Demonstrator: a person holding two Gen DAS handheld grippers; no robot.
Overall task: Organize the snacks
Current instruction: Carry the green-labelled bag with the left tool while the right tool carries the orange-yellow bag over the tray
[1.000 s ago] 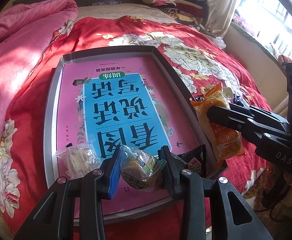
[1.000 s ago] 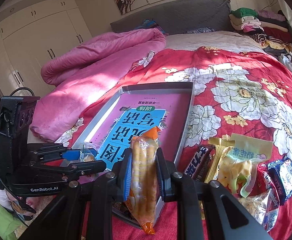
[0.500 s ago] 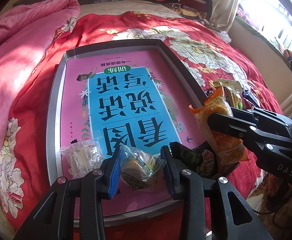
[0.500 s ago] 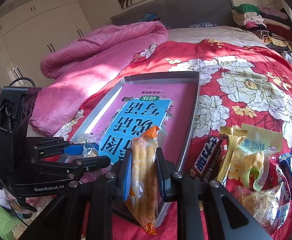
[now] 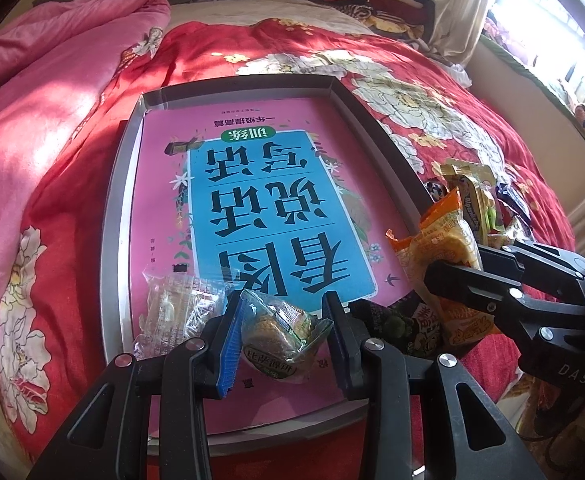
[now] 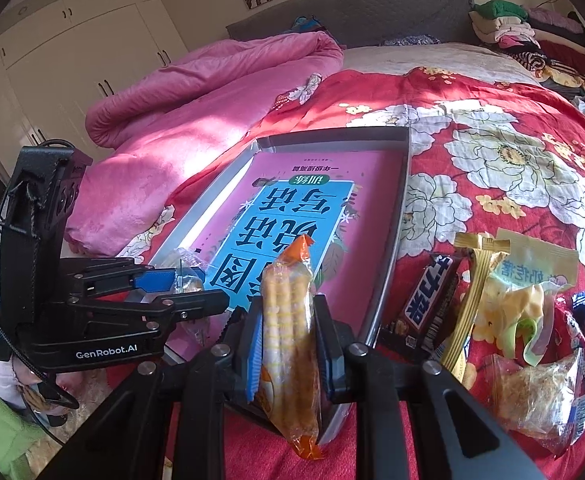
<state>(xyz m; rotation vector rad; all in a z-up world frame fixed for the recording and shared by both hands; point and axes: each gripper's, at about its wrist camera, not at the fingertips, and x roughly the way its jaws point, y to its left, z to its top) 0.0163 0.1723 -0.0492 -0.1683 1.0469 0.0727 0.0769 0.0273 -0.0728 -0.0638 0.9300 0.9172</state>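
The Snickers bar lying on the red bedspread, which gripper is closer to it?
Right. The right gripper, shut on an orange biscuit pack, sits just beside the Snickers bar. The left gripper holds a round snack across the tray.

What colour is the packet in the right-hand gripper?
Orange packet, yellow sticks inside; right wrist view.

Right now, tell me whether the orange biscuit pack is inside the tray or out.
Out: the orange biscuit pack, upright between the right gripper jaws, hangs over the tray near corner, not lying inside.
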